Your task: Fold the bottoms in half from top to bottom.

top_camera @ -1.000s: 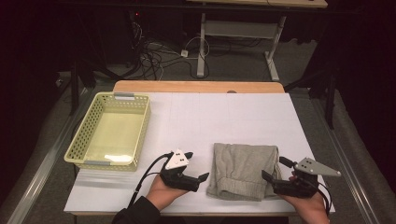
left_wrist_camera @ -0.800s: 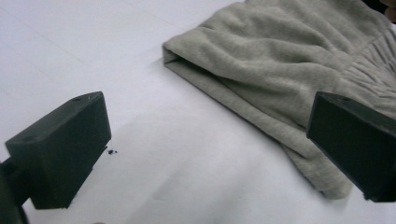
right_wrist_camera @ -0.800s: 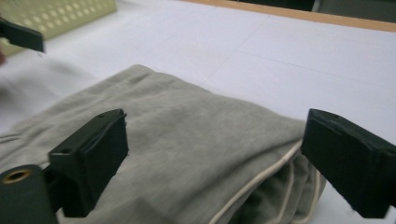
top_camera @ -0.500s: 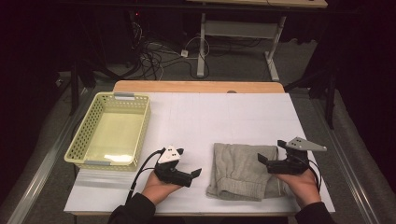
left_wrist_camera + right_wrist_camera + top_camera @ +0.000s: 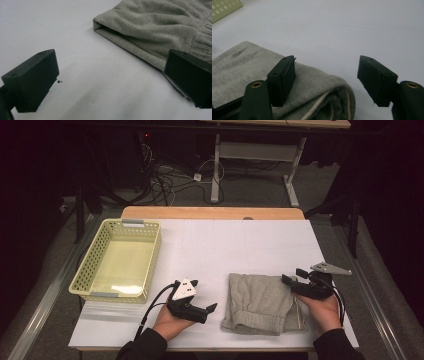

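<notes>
1. I'm holding my left gripper (image 5: 212,308) wide open and empty, with the folded grey sweatpants (image 5: 260,302) lying just ahead of its far jaw on the white table (image 5: 225,245).
2. I'm bringing my right gripper (image 5: 292,276) over the sweatpants' upper right corner; its jaws have just been closing, one over the cloth and one beyond the edge, gripping nothing yet.
3. I'm judging both should sink low enough to catch every layer before lifting towards the yellow basket (image 5: 120,260).
</notes>
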Motion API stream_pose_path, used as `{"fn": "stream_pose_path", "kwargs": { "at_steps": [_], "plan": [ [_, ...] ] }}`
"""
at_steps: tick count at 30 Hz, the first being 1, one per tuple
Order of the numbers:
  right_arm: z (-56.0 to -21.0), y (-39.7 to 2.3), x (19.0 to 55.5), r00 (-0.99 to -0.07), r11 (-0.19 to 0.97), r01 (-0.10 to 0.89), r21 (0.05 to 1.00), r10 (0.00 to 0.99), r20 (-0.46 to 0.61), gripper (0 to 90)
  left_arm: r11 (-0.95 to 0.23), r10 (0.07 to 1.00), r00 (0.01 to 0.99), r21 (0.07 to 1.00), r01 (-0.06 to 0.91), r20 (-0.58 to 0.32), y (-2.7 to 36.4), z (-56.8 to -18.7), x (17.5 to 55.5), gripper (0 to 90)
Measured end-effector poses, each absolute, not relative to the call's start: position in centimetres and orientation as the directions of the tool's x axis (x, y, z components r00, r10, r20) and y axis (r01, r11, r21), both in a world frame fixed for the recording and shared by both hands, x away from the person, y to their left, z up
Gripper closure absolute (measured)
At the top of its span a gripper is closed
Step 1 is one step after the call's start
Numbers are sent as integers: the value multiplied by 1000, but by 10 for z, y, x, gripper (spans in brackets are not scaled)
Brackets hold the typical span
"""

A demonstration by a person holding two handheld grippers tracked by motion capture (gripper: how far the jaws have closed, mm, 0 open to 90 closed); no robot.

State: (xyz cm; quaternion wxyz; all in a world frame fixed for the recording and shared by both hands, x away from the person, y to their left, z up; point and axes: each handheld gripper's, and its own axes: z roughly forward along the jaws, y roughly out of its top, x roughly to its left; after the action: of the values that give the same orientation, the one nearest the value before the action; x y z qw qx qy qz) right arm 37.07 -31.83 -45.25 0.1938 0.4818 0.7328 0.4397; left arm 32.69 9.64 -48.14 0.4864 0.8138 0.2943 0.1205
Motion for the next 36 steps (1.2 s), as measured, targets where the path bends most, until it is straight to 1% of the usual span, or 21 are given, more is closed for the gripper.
{"fn": "stream_pose_path", "kwargs": {
  "at_steps": [3, 6, 7, 8, 11, 14, 15, 16, 18, 20, 21, 23, 25, 28, 30, 32, 33, 35, 36],
  "plan": [
    [-459, -324, 368, -455, 139, 558, 818, 876, 161, 437, -347, 595, 796, 859, 376, -108, 98, -481, 329, 4],
    [-464, -330, 365, -446, 140, 572, 809, 880, 162, 535, -343, 597, 788, 842, 416, -147, 97, -479, 334, 9],
    [-466, -331, 364, -447, 147, 575, 805, 880, 159, 577, -349, 597, 789, 838, 419, -146, 95, -478, 335, 9],
    [-468, -331, 364, -449, 156, 577, 801, 881, 151, 600, -355, 599, 789, 838, 415, -137, 91, -476, 337, 9],
    [-471, -330, 364, -465, 184, 571, 800, 875, 131, 670, -352, 597, 792, 845, 401, -127, 80, -468, 345, 52],
    [-472, -328, 362, -473, 200, 561, 803, 874, 113, 721, -331, 599, 789, 853, 404, -141, 67, -463, 360, 156],
    [-472, -328, 362, -476, 203, 558, 805, 873, 110, 732, -325, 597, 787, 850, 414, -156, 61, -462, 366, 178],
    [-473, -328, 362, -476, 203, 557, 805, 872, 110, 741, -329, 594, 787, 844, 423, -163, 56, -462, 372, 222],
    [-473, -328, 362, -478, 204, 555, 806, 871, 109, 752, -346, 603, 784, 836, 425, -149, 44, -461, 384, 262],
    [-473, -328, 362, -479, 205, 554, 807, 871, 108, 755, -339, 620, 770, 833, 437, -151, 36, -461, 396, 365],
    [-473, -328, 362, -480, 205, 554, 807, 871, 108, 755, -332, 624, 765, 831, 447, -162, 32, -460, 401, 373],
    [-473, -328, 362, -479, 202, 555, 807, 871, 111, 755, -340, 637, 754, 821, 459, -158, 24, -461, 411, 441],
    [-473, -328, 362, -480, 205, 554, 807, 871, 108, 755, -369, 639, 754, 800, 473, -151, 18, -462, 418, 477],
    [-473, -328, 361, -480, 206, 551, 809, 871, 105, 755, -425, 646, 754, 763, 487, -121, 11, -467, 423, 479],
    [-473, -327, 361, -480, 208, 550, 809, 871, 102, 756, -442, 661, 738, 722, 533, -140, 10, -471, 425, 506],
    [-473, -327, 361, -480, 208, 551, 808, 871, 104, 755, -457, 653, 739, 691, 560, -167, 11, -477, 427, 523],
    [-473, -327, 361, -481, 207, 551, 809, 870, 105, 756, -459, 653, 741, 697, 551, -156, 12, -478, 426, 524],
    [-473, -328, 361, -481, 206, 552, 808, 870, 107, 756, -458, 639, 751, 702, 546, -167, 12, -479, 425, 559],
    [-473, -328, 361, -481, 206, 552, 808, 870, 107, 760, -462, 629, 759, 703, 540, -169, 12, -479, 425, 597]
  ]
}}
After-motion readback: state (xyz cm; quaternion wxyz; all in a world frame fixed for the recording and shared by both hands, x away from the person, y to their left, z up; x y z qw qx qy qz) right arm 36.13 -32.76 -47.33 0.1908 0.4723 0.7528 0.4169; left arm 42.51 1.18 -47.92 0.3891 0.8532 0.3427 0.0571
